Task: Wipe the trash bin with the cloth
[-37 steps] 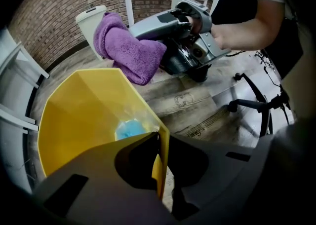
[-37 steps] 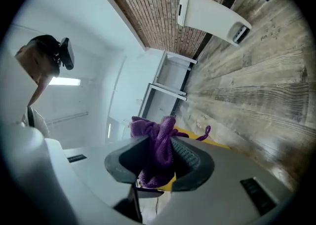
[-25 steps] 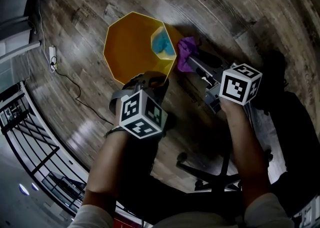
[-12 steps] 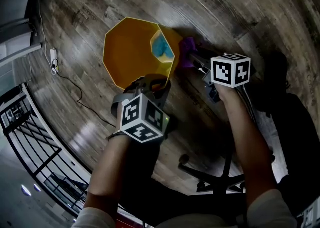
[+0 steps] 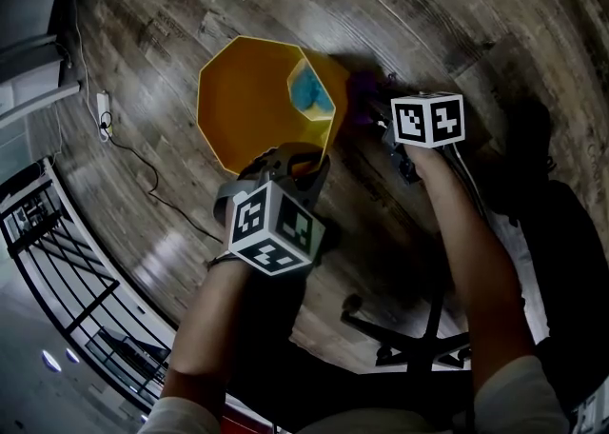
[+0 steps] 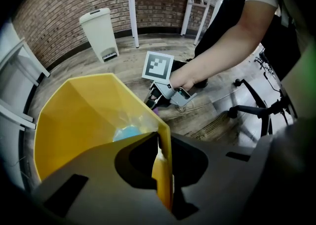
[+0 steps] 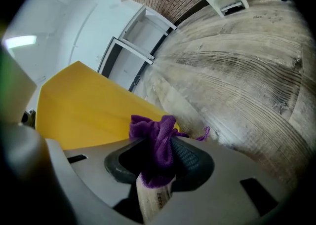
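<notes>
A yellow many-sided trash bin (image 5: pixel 252 99) stands on the wood floor, with something light blue (image 5: pixel 309 89) inside it. My left gripper (image 5: pixel 285 164) is shut on the bin's near rim (image 6: pixel 164 150), one jaw inside and one outside. My right gripper (image 7: pixel 158 157) is shut on a bunched purple cloth (image 7: pixel 155 142), which lies against the bin's outer yellow wall (image 7: pixel 84 115). In the head view the right gripper (image 5: pixel 369 116) sits at the bin's right side under its marker cube (image 5: pixel 428 120), and the cloth is mostly hidden there. The left gripper view shows the right gripper (image 6: pixel 154 101) low beside the bin.
A white pedal bin (image 6: pixel 101 34) and white table legs (image 6: pixel 131 7) stand by the brick wall. A power strip with its cable (image 5: pixel 100 110) lies left of the bin. An office chair base (image 5: pixel 409 337) is near my right arm. A black railing (image 5: pixel 57 261) runs at the left.
My right gripper has gone down along the bin's outer side with the cloth, and its cube now covers most of the cloth in the head view. The left gripper has stayed on the rim.
</notes>
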The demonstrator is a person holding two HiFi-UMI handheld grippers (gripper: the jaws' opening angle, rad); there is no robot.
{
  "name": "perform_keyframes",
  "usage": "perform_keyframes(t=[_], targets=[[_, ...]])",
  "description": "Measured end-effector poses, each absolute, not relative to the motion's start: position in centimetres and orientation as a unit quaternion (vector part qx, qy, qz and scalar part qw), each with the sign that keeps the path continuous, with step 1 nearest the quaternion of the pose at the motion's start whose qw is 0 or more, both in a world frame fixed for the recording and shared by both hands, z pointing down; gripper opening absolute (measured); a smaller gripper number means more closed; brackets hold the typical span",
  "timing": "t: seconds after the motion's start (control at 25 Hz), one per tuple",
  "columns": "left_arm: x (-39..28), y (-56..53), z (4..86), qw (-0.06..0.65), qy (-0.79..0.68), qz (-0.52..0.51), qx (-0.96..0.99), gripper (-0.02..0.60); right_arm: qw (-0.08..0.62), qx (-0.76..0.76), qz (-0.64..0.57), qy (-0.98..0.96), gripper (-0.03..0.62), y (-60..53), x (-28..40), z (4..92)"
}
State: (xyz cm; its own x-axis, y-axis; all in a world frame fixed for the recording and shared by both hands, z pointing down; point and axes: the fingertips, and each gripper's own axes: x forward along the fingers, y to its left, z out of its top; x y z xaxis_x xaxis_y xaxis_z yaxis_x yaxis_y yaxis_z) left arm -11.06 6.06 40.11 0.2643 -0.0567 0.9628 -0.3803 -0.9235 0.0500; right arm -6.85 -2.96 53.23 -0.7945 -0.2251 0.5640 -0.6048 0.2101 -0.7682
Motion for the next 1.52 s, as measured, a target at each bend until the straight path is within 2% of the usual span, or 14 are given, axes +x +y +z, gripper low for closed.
perform_keyframes(t=[0.48,0.8,0.92,1.08,1.36,1.52], targets=[[-11.1,6.0,40.0,0.144,-0.147,0.583,0.786,0.018,0.291,0.316,0.536,-0.727,0.13,-2.6,-7.3,60.4],[-10.8,5.6,40.1,0.176,-0.163,0.568,0.788,0.018,0.29,0.342,0.539,-0.713,0.13,-3.0,-6.7,60.3],[-10.2,4.8,40.1,0.186,-0.182,0.562,0.785,0.018,0.251,0.358,0.552,-0.71,0.13,-3.2,-5.1,58.4],[-9.3,3.7,39.9,0.201,-0.21,0.548,0.784,0.02,0.16,0.38,0.586,-0.698,0.13,-3.8,-2.4,54.7],[-9.5,4.4,38.3,0.147,-0.169,0.572,0.789,0.058,0.059,0.383,0.592,-0.707,0.13,-4.1,0.8,48.2],[-10.5,4.2,39.2,0.152,-0.178,0.584,0.777,0.058,-0.008,0.331,0.584,-0.741,0.13,-4.1,-0.1,43.6]])
